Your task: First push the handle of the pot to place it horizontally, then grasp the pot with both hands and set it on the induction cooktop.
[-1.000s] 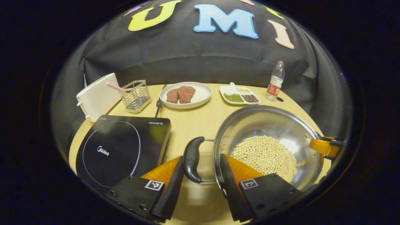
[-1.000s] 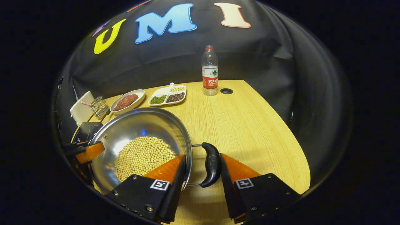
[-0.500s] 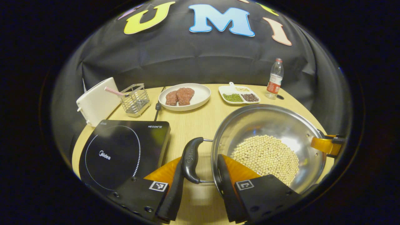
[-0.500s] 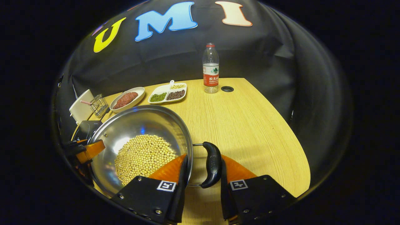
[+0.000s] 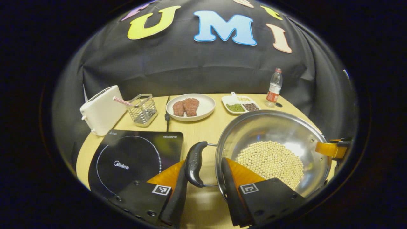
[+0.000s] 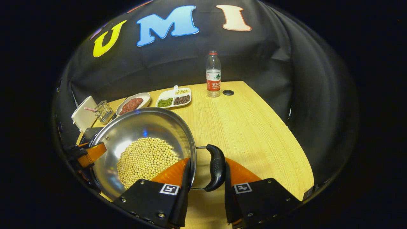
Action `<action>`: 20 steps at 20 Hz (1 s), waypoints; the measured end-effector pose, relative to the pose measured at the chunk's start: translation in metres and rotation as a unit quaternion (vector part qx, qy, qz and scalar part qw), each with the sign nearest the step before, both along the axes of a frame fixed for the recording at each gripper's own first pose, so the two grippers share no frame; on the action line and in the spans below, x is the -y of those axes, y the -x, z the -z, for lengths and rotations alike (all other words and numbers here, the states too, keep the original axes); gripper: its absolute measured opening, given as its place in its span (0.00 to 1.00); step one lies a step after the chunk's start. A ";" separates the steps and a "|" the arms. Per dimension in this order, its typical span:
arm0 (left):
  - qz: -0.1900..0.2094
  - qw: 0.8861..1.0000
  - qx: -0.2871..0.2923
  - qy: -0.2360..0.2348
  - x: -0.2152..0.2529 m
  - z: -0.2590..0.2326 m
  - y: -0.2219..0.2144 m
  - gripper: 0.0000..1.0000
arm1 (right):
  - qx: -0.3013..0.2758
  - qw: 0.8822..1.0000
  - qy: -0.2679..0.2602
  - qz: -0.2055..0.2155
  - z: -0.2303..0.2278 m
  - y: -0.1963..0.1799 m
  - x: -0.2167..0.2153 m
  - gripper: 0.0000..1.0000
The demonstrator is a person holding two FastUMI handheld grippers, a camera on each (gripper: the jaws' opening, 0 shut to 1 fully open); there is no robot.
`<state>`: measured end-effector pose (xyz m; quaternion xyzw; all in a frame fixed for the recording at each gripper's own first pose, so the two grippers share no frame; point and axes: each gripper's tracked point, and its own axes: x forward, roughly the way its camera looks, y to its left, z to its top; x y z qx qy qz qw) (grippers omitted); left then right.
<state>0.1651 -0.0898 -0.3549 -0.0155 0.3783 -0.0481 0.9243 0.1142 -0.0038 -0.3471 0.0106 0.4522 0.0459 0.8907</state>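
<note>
We're clamping the left gripper (image 5: 203,178) on the pot's (image 5: 273,133) left handle (image 5: 194,163) and rim, one finger inside the bowl; the right gripper (image 6: 205,178) is gripping the right handle (image 6: 217,167) and rim likewise. Pot's sitting just right of the induction cooktop (image 5: 133,159), beans (image 5: 270,159) inside.

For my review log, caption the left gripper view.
Left gripper clamps the bean-filled pot by its handle, beside the induction cooktop.

- Right gripper (image 6: 205,178) clamped across pot (image 6: 140,133) rim and its black handle (image 6: 216,168).
- Pot full of beans (image 6: 144,159).
- Bottle (image 6: 213,74) upright far on table (image 6: 254,127).
</note>
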 end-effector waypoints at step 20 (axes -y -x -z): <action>0.006 0.999 0.041 0.007 -0.176 -0.034 0.014 0.67 | 0.028 1.000 -0.001 0.014 -0.045 0.051 -0.153 0.47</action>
